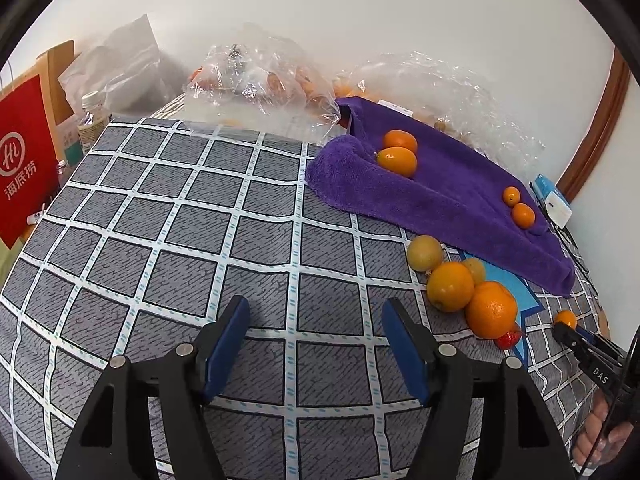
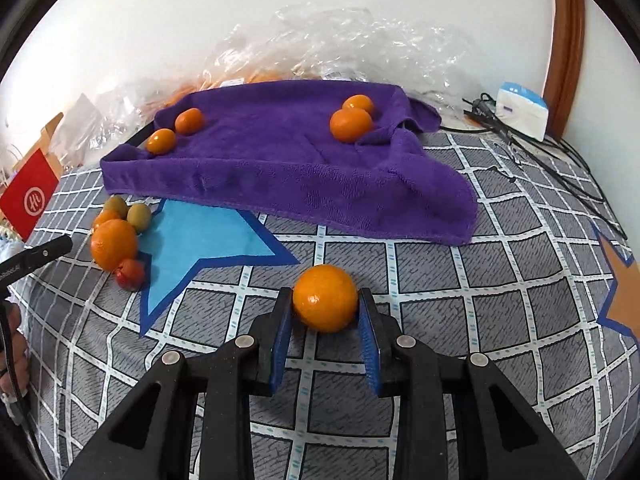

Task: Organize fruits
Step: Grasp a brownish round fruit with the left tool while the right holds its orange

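My right gripper (image 2: pixel 325 300) is shut on a small orange (image 2: pixel 325 298) and holds it just above the checked cloth; it also shows in the left wrist view (image 1: pixel 565 319). A purple towel (image 2: pixel 288 168) lies behind it with two oranges at its left (image 2: pixel 189 121) and two at its right (image 2: pixel 351 125). A pile of oranges, greenish fruits and a strawberry (image 2: pixel 116 242) sits at the left by a blue star (image 2: pixel 200 240). My left gripper (image 1: pixel 316 320) is open and empty over the cloth, left of that pile (image 1: pixel 490 309).
Clear plastic bags (image 1: pixel 260 80) with more fruit lie at the back by the wall. A red paper bag (image 1: pixel 24 160) and bottles stand at the far left. A white device (image 2: pixel 522 110) and black cables lie at the back right.
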The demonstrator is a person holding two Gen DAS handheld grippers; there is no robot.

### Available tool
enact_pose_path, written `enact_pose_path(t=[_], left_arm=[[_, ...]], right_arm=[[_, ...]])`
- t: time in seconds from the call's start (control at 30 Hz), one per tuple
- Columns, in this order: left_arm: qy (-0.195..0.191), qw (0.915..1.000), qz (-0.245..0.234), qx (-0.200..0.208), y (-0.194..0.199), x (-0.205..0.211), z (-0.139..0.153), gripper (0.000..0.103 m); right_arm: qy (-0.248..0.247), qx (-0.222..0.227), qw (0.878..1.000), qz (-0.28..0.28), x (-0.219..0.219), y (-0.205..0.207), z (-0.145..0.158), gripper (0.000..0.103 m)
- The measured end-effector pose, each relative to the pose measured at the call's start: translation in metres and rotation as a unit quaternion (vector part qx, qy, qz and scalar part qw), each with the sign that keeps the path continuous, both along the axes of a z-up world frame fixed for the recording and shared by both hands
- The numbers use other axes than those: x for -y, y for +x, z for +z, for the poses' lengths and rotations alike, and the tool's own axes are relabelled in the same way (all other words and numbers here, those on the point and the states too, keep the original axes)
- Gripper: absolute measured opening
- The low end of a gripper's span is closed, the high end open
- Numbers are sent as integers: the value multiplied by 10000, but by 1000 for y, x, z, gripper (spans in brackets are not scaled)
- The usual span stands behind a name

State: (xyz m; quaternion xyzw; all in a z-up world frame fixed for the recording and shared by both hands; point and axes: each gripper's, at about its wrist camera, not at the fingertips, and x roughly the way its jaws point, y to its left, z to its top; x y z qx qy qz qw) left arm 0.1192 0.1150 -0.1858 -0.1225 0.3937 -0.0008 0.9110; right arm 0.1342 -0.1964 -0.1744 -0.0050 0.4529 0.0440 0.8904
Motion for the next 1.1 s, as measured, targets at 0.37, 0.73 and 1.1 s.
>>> enact_pose_path(t=[0.37, 0.73, 1.1], left_arm=[[359, 9992, -107, -127, 4, 12, -1, 75], [963, 9947, -200, -301, 8, 31, -3, 75], [443, 9978, -490, -38, 9, 48, 26, 58]], right_arm=[[102, 56, 9992, -380, 15, 0, 2, 31], [-5, 59, 9992, -403, 12, 0, 2, 31], [18, 63, 9996, -278, 10, -2, 2, 31]])
